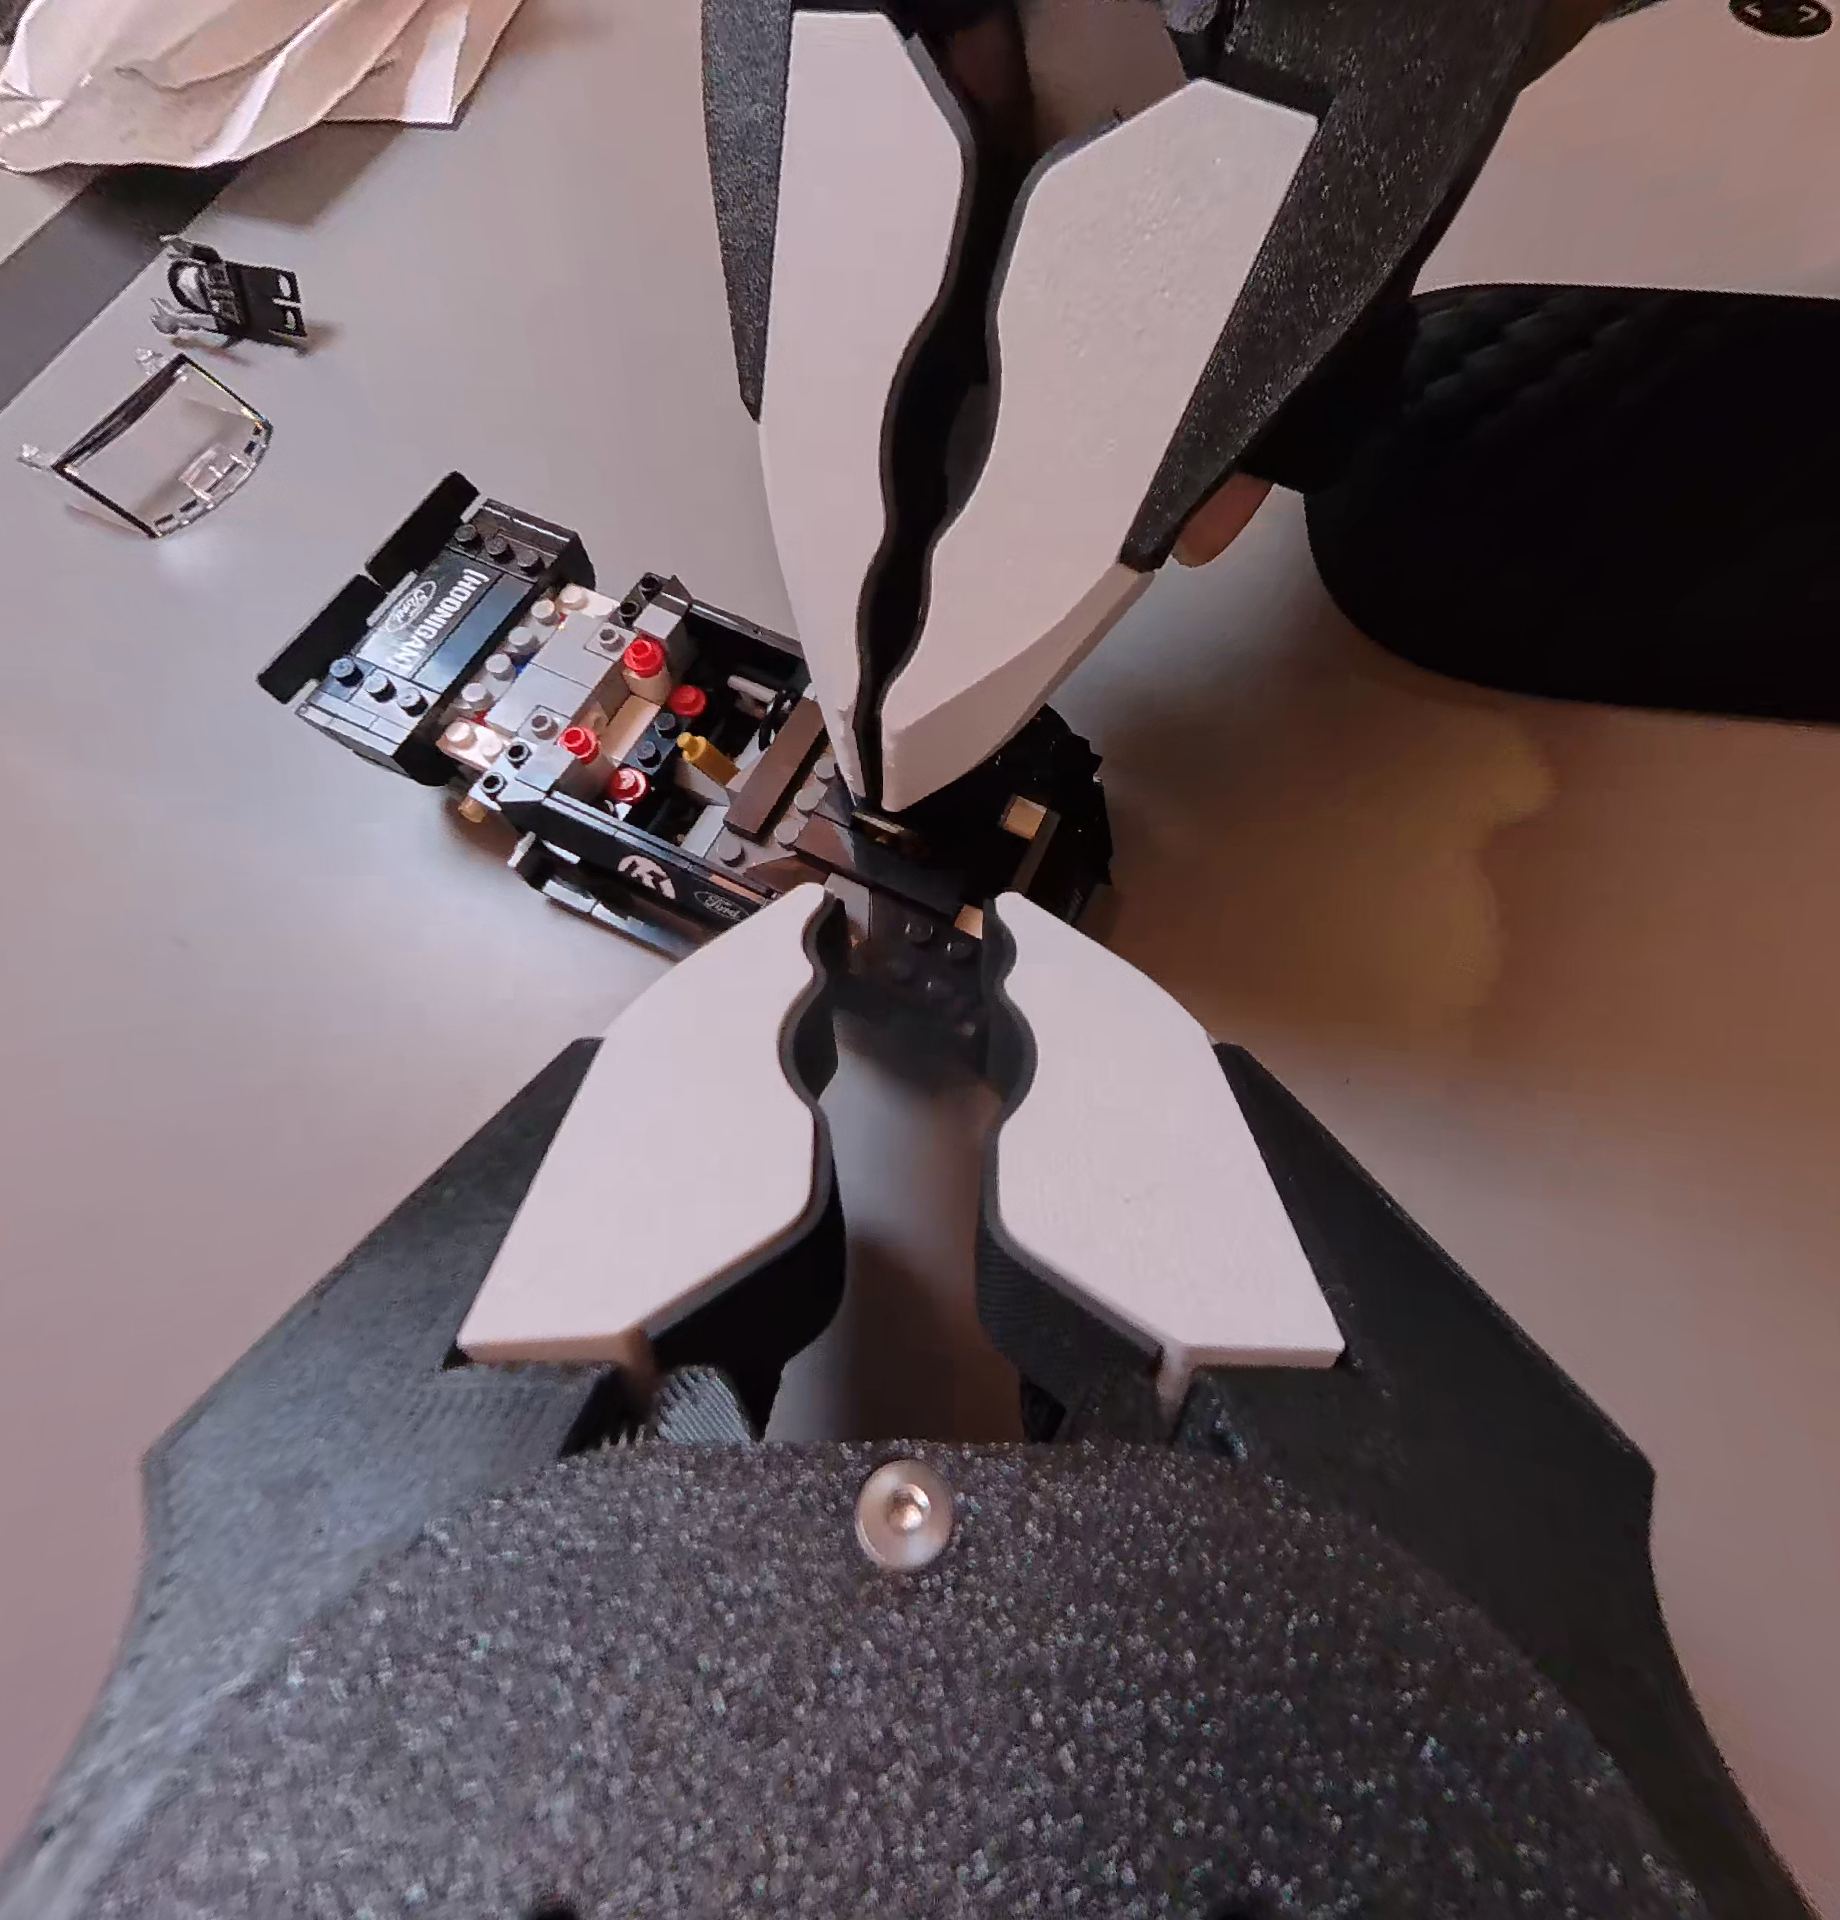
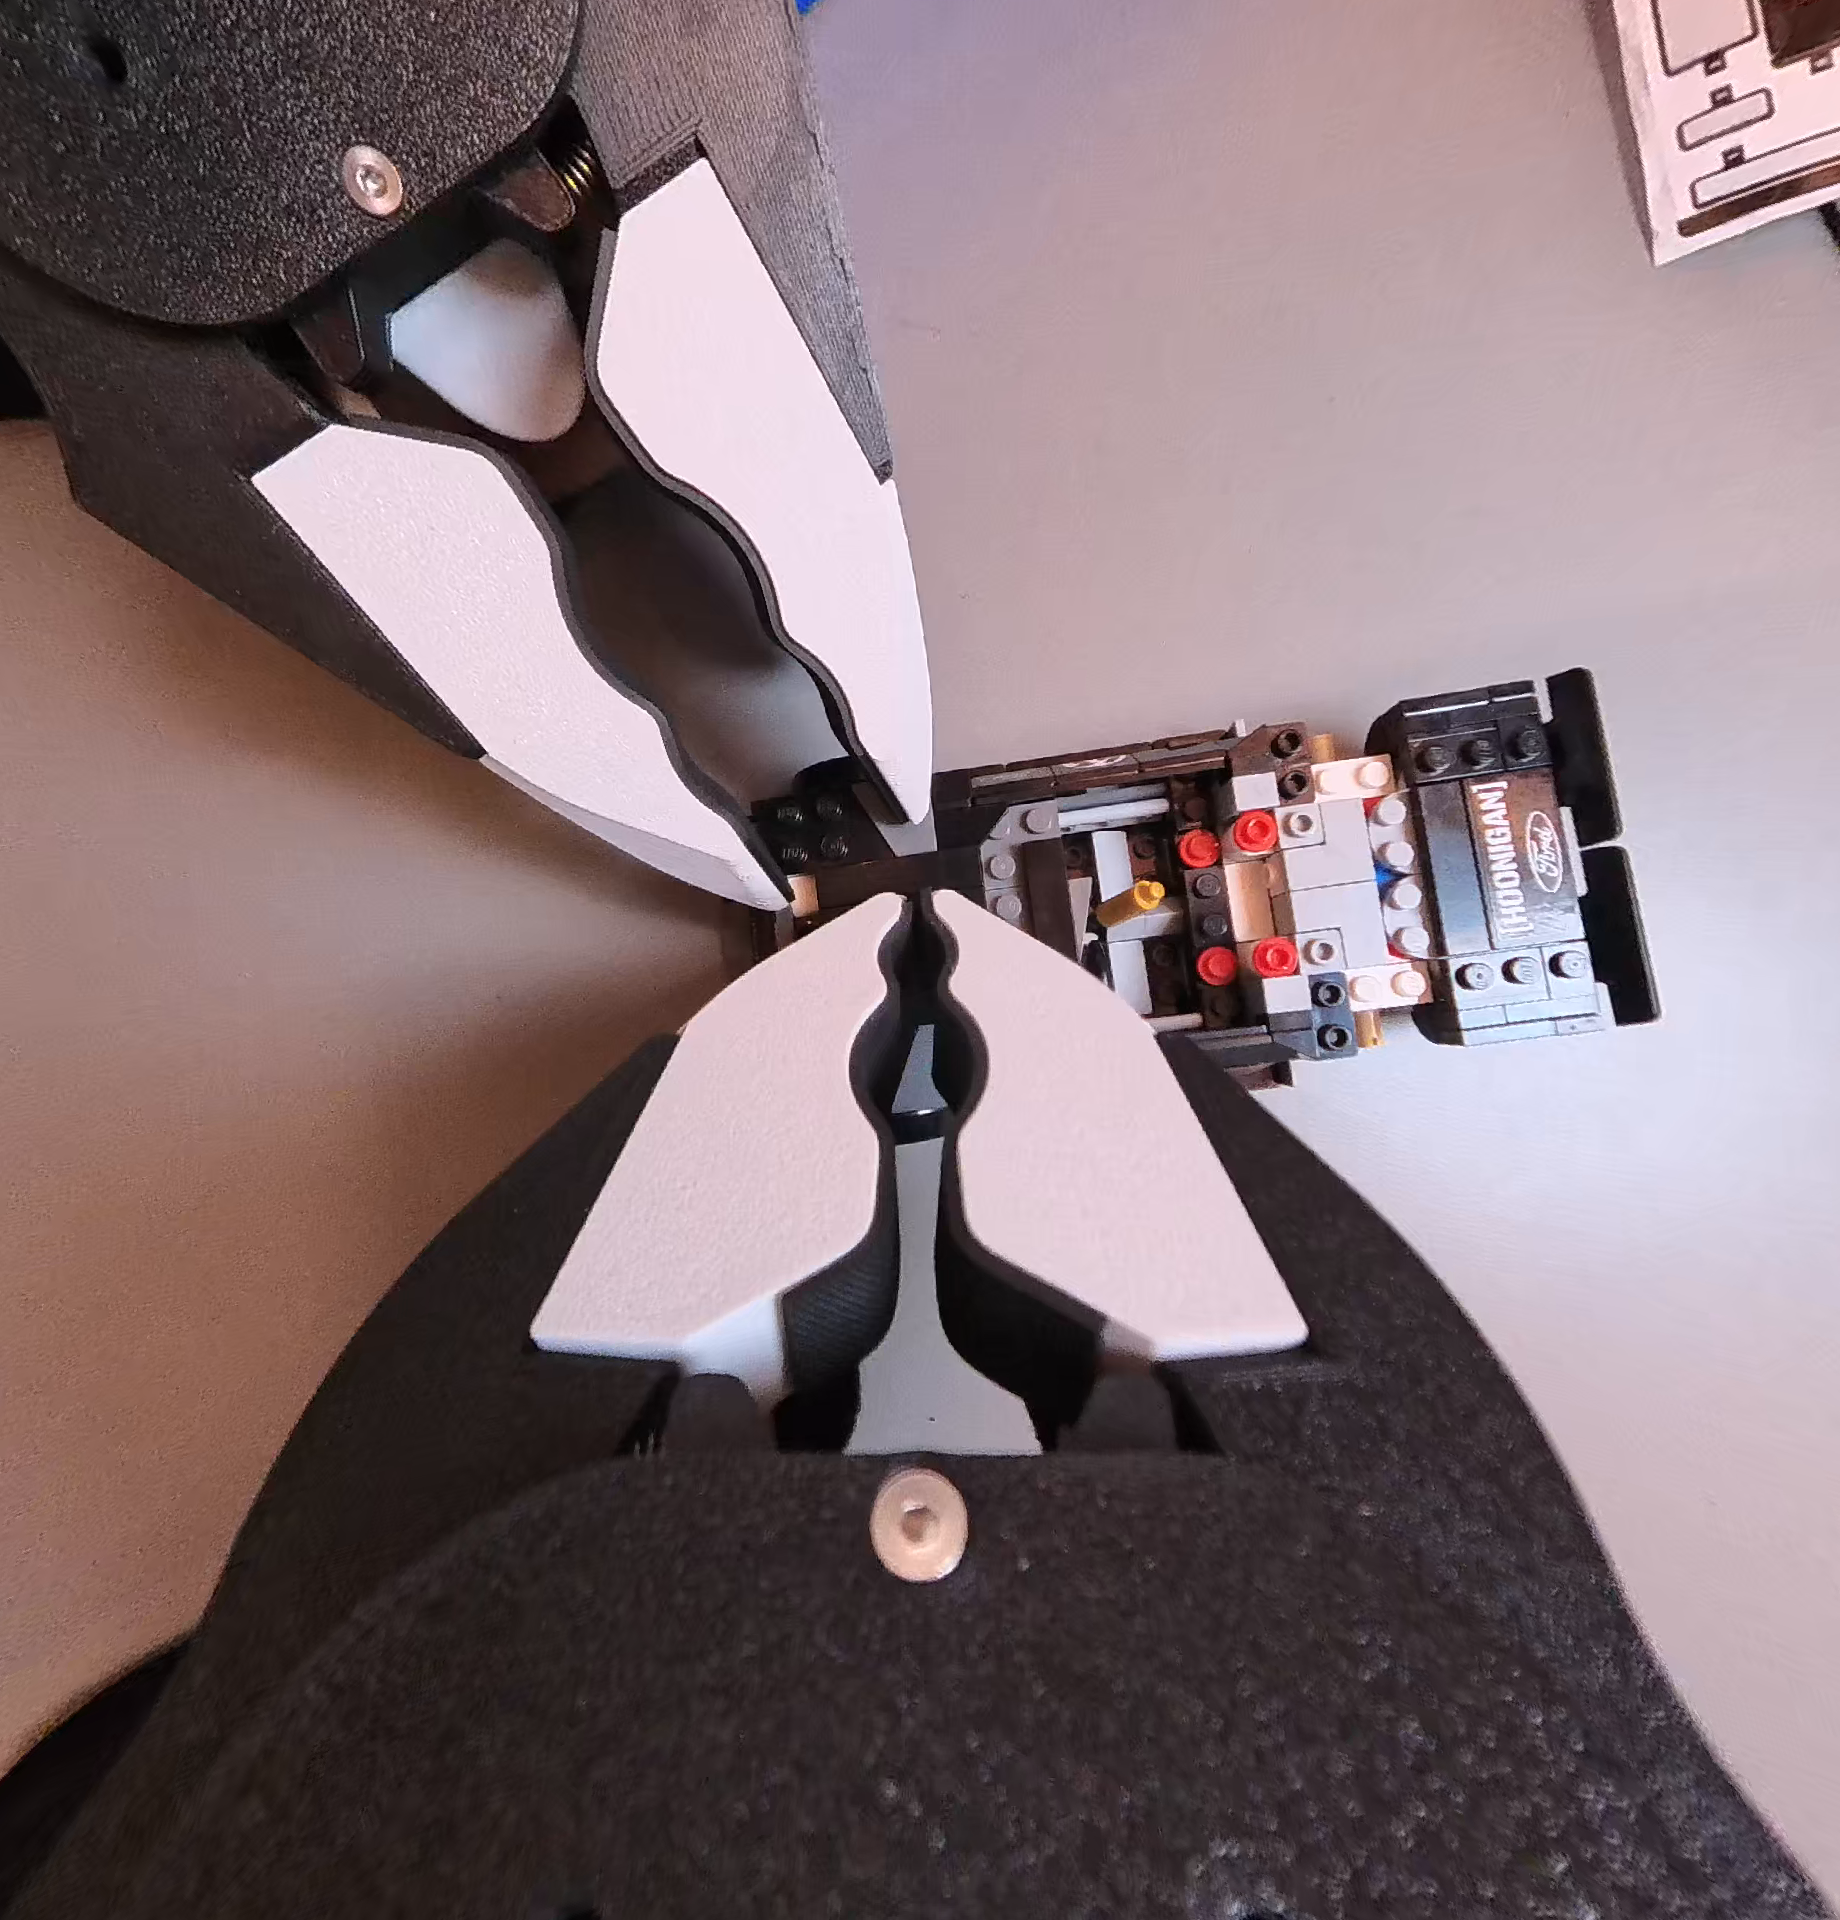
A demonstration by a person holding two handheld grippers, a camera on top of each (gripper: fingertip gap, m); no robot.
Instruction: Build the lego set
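A partly built black Lego car (image 1: 542, 665) with grey, white and red bricks in its open middle lies on the grey table (image 1: 220, 987). My left gripper (image 1: 911, 914) is shut on the car's black studded front end (image 1: 921, 940). My right gripper (image 1: 874, 795) comes down from above. It is shut on a small black piece (image 1: 880, 826) and presses it onto the car's front. In the right wrist view the right gripper (image 2: 921, 904) sits at the front of the car (image 2: 1311, 894), and the left gripper (image 2: 848, 842) clamps the studded nose (image 2: 807, 826).
A clear windscreen piece (image 1: 157, 457) and a small black-and-clear part (image 1: 230, 296) lie at the far left. Crumpled bags (image 1: 220, 73) are behind them. A black cushion (image 1: 1622, 499) is at the right. A printed sheet (image 2: 1747, 114) lies at the top right.
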